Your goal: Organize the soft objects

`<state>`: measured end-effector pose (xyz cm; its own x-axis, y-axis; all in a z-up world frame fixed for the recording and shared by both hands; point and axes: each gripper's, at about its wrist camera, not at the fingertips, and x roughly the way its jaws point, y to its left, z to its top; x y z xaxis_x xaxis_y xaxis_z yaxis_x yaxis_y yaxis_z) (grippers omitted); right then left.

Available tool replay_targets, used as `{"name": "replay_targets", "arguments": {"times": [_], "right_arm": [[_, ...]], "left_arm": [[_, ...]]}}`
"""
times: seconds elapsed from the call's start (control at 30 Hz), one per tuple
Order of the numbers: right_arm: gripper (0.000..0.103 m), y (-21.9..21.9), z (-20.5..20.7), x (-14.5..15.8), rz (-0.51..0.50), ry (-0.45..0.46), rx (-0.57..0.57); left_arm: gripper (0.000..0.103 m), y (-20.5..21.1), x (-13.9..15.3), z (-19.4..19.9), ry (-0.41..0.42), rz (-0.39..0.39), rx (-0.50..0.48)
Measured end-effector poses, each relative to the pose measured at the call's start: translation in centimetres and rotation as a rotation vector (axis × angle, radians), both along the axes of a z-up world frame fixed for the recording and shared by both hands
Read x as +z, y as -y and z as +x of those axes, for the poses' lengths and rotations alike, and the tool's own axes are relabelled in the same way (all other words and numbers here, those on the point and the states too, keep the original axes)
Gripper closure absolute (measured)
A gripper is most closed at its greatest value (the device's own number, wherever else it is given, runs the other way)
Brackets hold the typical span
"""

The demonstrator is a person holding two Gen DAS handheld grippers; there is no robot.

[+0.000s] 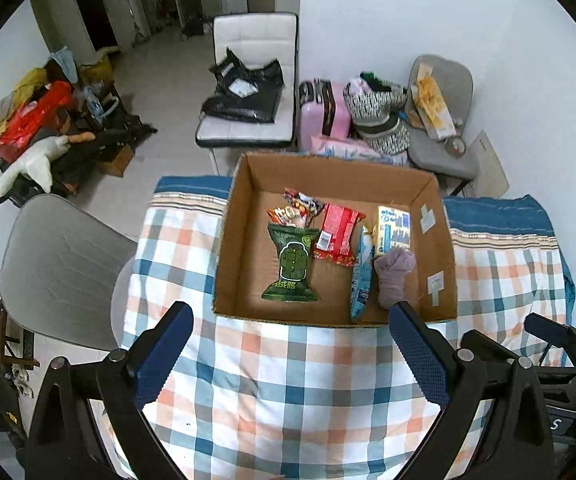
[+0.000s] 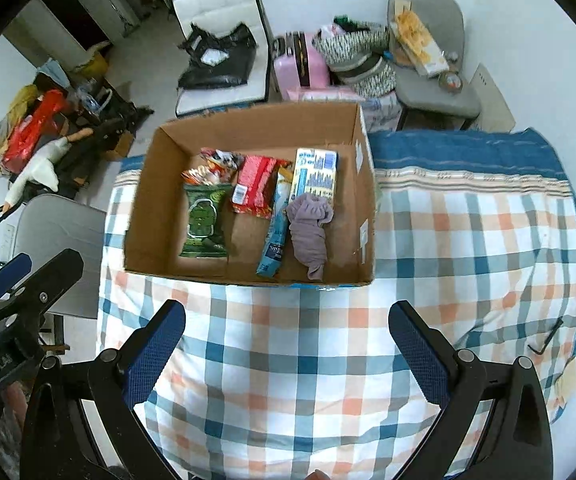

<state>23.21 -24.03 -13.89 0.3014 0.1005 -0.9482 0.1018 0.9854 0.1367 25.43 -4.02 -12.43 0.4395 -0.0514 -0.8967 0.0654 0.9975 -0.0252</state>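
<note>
An open cardboard box (image 1: pixel 244 208) (image 2: pixel 144 200) sits on a checked cloth. Inside lie a green snack bag (image 1: pixel 291 264) (image 2: pixel 204 220), a red packet (image 1: pixel 337 234) (image 2: pixel 254 186), a small colourful packet (image 1: pixel 295 208) (image 2: pixel 212 168), a blue pouch (image 1: pixel 361 272) (image 2: pixel 274 232), a yellow-blue pack (image 1: pixel 393 228) (image 2: pixel 313 174) and a mauve cloth (image 1: pixel 393 274) (image 2: pixel 307 228). My left gripper (image 1: pixel 291 338) hangs open just in front of the box, empty. My right gripper (image 2: pixel 288 334) is open too, over the cloth before the box, holding nothing.
The checked cloth (image 1: pixel 288 380) (image 2: pixel 467 240) covers the table. A grey chair (image 1: pixel 60 268) stands at the left edge. Behind are a white chair (image 1: pixel 254 80) with black bags, a pink suitcase (image 1: pixel 323 112), a grey chair (image 1: pixel 443 112) and floor clutter (image 1: pixel 48 128).
</note>
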Motion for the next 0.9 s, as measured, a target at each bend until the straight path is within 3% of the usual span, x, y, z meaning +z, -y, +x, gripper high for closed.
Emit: {"name": "replay_targets", "arguments": {"times": [0.17,0.47,0.9], "right_arm": [[0.000,0.1,-3.7,4.4,-0.019,0.093,0.000],[0.000,0.6,-10.2,11.4,-0.069,0.231,-0.017],[0.000,0.7,-15.9,16.9,-0.103,0.336,-0.018]], "left_arm": [[0.003,0.1,3.3,-3.6,0.081,0.014,0.002],[0.003,0.3,7.7,-9.0,0.154,0.005,-0.017],[0.003,-0.3,11.4,-13.7,0.211,-0.020,-0.009]]}}
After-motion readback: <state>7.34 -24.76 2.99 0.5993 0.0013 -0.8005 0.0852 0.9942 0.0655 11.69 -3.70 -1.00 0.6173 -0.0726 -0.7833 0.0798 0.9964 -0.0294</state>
